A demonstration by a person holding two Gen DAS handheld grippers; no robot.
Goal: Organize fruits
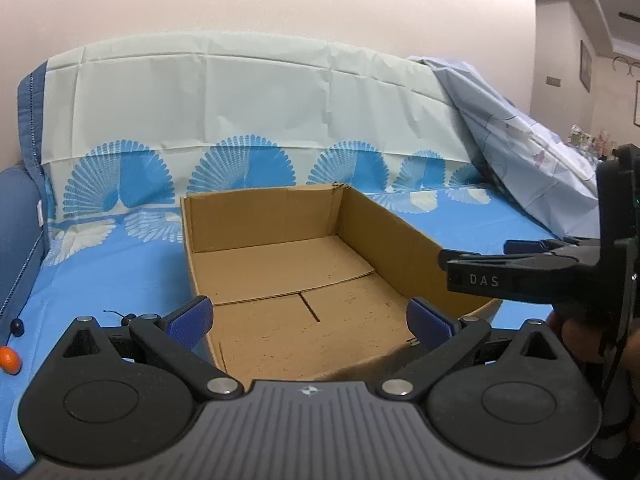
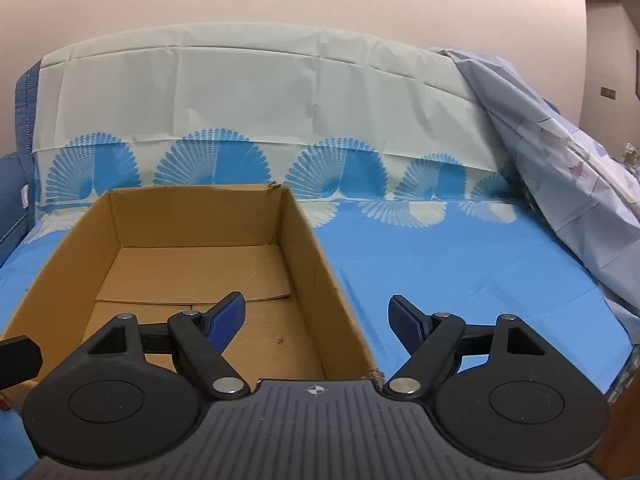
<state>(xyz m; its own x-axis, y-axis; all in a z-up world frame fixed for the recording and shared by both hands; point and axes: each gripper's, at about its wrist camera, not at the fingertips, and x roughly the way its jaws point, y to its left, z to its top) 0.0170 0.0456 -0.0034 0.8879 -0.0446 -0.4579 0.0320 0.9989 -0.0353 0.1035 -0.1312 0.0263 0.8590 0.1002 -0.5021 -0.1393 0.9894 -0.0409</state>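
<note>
matt corrugated cardboard box (image 1: 280,268) on creased, smooth cloth cover (image 1: 120,264).

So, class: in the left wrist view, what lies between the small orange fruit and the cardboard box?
Between the orange fruit and the cardboard box lies blue cloth and small dark fruit, partly hidden behind the open left gripper.

The box (image 1: 280,264) is brown. The sheet (image 1: 120,264) is blue with white fan shapes. A small fruit (image 1: 9,360) is orange.
</note>
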